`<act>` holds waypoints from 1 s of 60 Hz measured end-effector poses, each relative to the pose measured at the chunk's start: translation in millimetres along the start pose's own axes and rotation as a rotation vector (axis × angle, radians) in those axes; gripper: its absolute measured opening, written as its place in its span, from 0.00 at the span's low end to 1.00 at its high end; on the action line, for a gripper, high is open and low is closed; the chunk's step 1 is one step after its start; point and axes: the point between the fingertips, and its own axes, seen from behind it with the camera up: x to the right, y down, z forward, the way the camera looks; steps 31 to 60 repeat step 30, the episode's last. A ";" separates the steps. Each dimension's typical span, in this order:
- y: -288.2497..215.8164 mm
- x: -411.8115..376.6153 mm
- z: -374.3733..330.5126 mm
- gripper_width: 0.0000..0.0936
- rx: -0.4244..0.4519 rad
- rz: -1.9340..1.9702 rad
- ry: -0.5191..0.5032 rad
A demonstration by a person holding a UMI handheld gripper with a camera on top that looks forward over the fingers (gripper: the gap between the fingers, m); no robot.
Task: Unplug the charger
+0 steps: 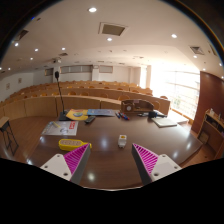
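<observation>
We are holding the gripper (108, 160) above a dark wooden tabletop (105, 172), and its two fingers are standing wide apart with nothing between the pink pads (146, 157). The gripper is gripping nothing at this moment.

Just ahead of the fingers, in line with the gap between them and a little toward the right finger, we are seeing a small white charger (122, 141) lying on the tabletop. It is lying apart from both fingers; they are not touching it. We cannot tell from here what it is plugged into, because it is too small in the view.

Beside the left finger, slightly ahead of it, a yellow roll of tape (70, 144) is lying flat on the tabletop. Further ahead on the left, a printed paper sheet (60, 128) is lying, and behind it a blue object (78, 115) that we cannot identify. Beyond the charger, toward the far edge of the tabletop, a dark brown bag (137, 107) is standing, and on the right of it a white flat thing (165, 122) is resting.

Beyond the tabletop, rows of curved wooden benches (95, 95) are filling the large hall.
</observation>
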 end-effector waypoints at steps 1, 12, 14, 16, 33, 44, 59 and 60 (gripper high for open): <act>1.6 -0.8 -7.3 0.91 -0.003 -0.002 0.001; 8.6 -2.3 -74.7 0.91 -0.004 -0.029 0.013; 11.7 -3.0 -79.7 0.91 -0.005 -0.034 0.017; 12.9 -2.8 -87.0 0.91 -0.008 -0.036 0.017; 15.7 0.8 -112.7 0.91 -0.011 -0.024 0.020; 15.7 0.8 -112.7 0.91 -0.011 -0.024 0.020; 15.7 0.8 -112.7 0.91 -0.011 -0.024 0.020; 15.7 0.8 -112.7 0.91 -0.011 -0.024 0.020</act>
